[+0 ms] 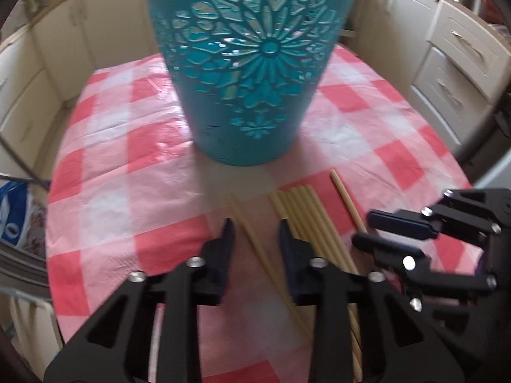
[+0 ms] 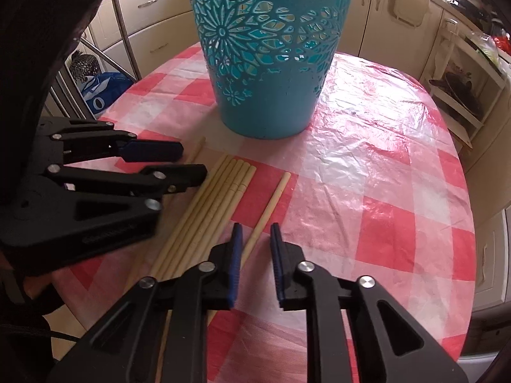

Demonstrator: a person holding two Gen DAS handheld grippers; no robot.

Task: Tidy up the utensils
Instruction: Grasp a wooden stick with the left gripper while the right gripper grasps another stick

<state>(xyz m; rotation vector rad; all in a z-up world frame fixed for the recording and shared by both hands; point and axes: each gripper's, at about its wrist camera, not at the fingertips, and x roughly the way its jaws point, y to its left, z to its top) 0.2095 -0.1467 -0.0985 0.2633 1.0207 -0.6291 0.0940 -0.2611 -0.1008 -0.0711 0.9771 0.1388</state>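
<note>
Lighting: bright daylight; glare on tablecloth. Left wrist view motion-blurred; right sharper. Fisheye bending, dark vignetted corners.

Teal holder — rim cut off; chopsticks run under tongs.

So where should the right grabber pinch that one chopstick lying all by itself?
Probably on its middle, coming straight down from above. The lone chopstick lies flat on the tablecloth, apart from the bundle, and already runs between the open right gripper's fingers, so they can close across its thin width.
</note>
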